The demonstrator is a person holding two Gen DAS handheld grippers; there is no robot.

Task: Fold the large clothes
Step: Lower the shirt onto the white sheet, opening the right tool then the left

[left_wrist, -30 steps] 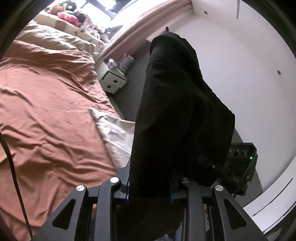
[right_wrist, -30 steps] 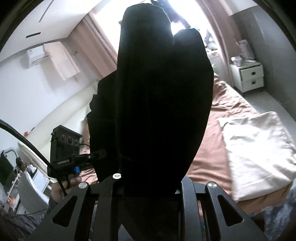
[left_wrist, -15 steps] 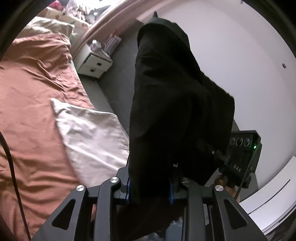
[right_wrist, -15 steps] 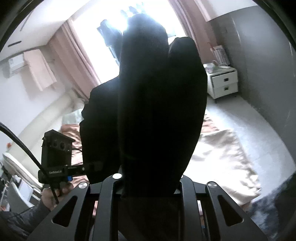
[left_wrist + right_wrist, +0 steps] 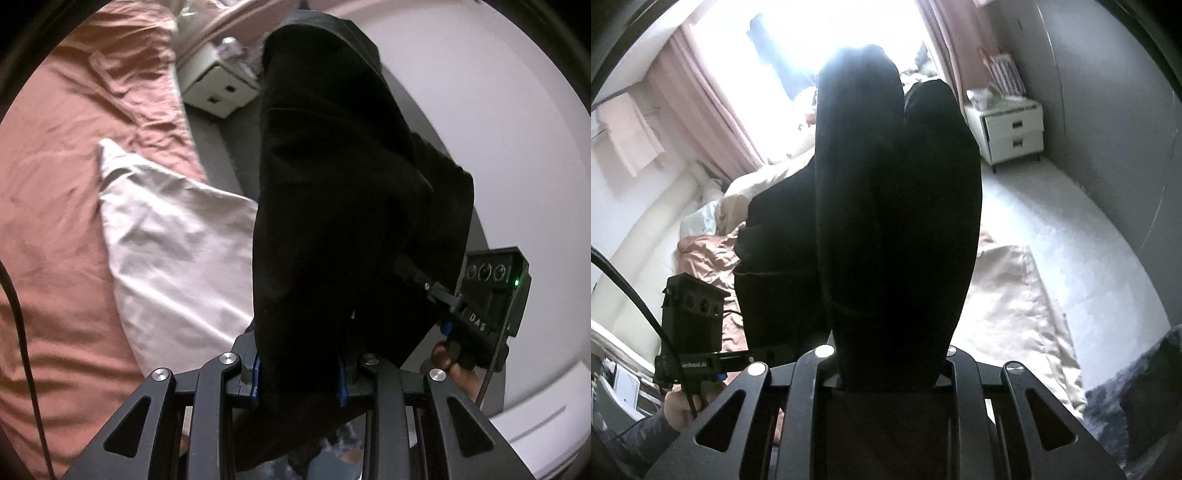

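Tongs, left (image 5: 299, 373) and right (image 5: 890, 369), each clamp black garment (image 5: 343, 221) (bunched) above bed (image 5: 55, 184).

1. White letters reading "DAS" stood on the black body of the right gripper (image 5: 480, 314), seen at the right edge of the left wrist view, below three round marks too small to read.
2. A small white label ending in "Robot.AI" ran along the black body of the left gripper (image 5: 690, 332) in the right wrist view; its first letters were too blurred to make out.
3. No other text was legible.
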